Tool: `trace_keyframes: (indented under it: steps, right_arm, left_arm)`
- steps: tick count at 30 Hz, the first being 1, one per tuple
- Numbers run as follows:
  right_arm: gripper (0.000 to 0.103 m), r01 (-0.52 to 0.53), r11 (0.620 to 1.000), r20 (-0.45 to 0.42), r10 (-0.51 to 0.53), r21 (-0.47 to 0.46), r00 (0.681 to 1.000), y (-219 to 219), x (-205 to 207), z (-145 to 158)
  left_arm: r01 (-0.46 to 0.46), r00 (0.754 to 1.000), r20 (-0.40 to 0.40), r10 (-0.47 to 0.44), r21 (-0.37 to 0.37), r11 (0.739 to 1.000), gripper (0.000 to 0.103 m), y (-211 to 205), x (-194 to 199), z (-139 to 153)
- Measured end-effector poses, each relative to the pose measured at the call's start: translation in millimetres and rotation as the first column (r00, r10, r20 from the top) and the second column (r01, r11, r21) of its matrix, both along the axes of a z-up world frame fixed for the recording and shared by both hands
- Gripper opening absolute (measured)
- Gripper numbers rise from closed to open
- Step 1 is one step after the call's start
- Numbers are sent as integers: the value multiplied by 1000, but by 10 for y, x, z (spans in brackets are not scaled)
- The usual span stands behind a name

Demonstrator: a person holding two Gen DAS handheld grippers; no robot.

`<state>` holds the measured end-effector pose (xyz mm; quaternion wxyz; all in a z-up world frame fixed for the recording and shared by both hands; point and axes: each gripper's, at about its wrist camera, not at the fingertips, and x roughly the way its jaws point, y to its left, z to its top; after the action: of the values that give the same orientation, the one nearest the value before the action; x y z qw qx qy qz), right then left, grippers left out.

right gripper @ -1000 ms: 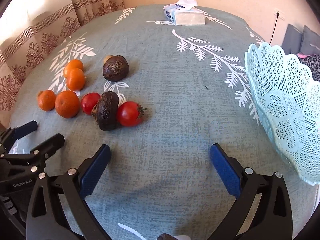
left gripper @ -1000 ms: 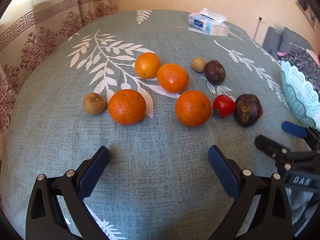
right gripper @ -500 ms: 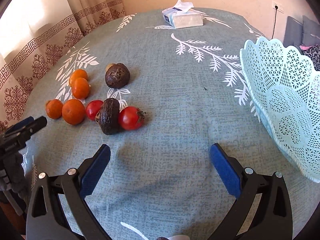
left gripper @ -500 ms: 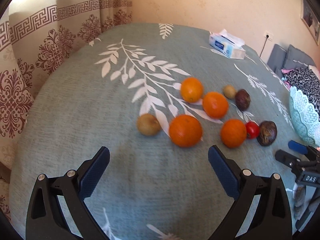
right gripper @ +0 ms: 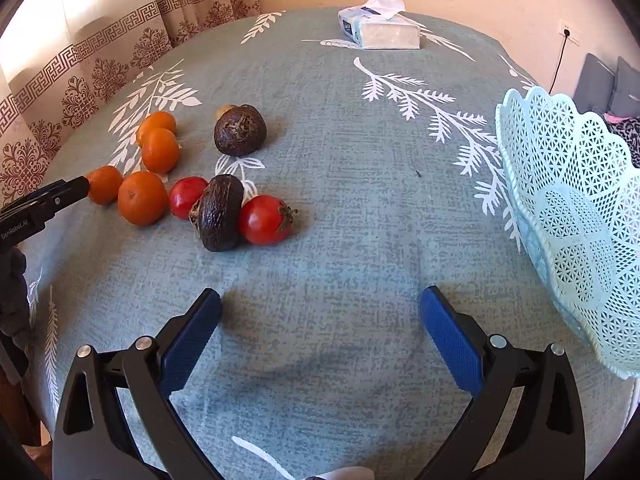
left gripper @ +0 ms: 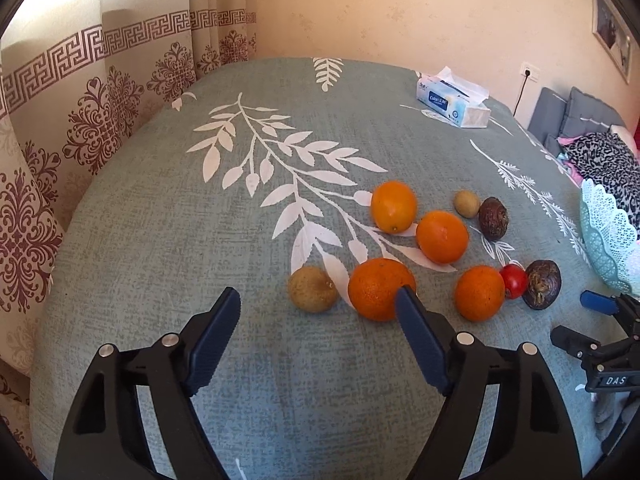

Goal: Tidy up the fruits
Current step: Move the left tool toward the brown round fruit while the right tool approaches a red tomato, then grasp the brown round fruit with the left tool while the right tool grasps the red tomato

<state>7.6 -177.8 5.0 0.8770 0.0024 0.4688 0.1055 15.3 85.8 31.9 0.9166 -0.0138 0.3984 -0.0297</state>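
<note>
We are looking at fruit lying loose on a grey-green tablecloth (left gripper: 140, 260) printed with white leaves. Four oranges (left gripper: 381, 289) are sitting in a loose cluster, bright and dimpled, the nearest one round and slightly darker. A small tan-brown fruit (left gripper: 312, 289) is lying just beside it on the left, and a second, smaller one (left gripper: 466, 203) is resting farther back. Two dark, wrinkled avocados (right gripper: 239, 130) are showing shrivelled skin; one of them is lying between two glossy red tomatoes (right gripper: 265, 219), touching both. A pale blue lattice basket (right gripper: 576, 216) is standing well apart on the right, and a tissue pack (right gripper: 380, 28) is sitting at the far edge.

Our left gripper (left gripper: 318, 306) is closing its jaws with nothing between them; its right finger is overlapping the nearest orange in view, and we cannot tell whether it is touching. Our right gripper (right gripper: 320, 312) is hanging wide apart over bare cloth, gripping nothing
</note>
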Motion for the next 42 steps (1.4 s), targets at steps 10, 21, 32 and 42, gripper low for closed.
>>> trace_keyframes:
  steps: [10, 21, 32, 42]
  right_arm:
    - [101, -29, 999, 2, 29, -22, 1000, 24, -33, -5]
    - [101, -29, 999, 2, 29, -26, 1000, 22, -24, 1]
    - [101, -27, 999, 21, 27, 18, 999, -11, -37, 45]
    - [77, -52, 995, 48, 48, 89, 998, 16, 24, 145]
  left_arm:
    - [21, 1000, -10, -21, -1, 1000, 75, 66, -50, -56]
    - [9, 1000, -16, -9, 16, 1000, 62, 192, -97, -37]
    - [27, 998, -50, -25, 42, 999, 48, 28, 165, -152]
    - [53, 998, -38, -54, -17, 998, 35, 39, 236, -157]
